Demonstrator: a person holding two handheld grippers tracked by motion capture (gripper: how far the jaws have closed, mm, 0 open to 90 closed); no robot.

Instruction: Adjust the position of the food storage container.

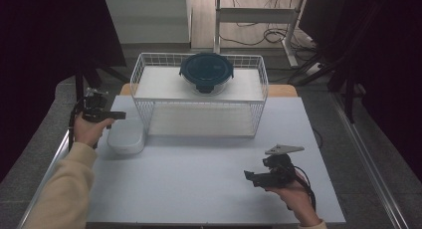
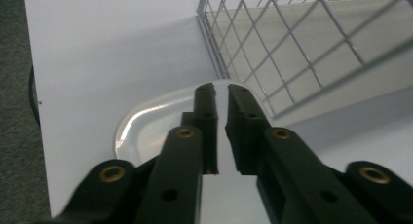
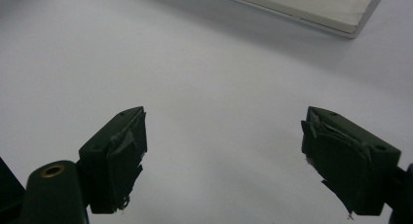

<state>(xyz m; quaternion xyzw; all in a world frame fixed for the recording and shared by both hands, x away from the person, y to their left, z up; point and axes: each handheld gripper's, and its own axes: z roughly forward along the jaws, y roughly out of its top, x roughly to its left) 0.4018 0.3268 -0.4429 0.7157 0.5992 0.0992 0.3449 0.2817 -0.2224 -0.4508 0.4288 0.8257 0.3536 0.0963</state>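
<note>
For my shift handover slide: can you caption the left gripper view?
Left hand-held gripper, jaws nearly shut, poised over the rim of a white lidded container beside the wire basket.

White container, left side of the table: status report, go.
Left gripper shut over white container, no grip visible. Right gripper open, idle. Wire basket close alongside.

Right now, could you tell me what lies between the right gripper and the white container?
Only bare table separates the right gripper from the white container, as the high view shows.

White wire basket (image 1: 199,117) on table (image 1: 209,189); dark round lidded container (image 1: 206,72) on top.
</note>
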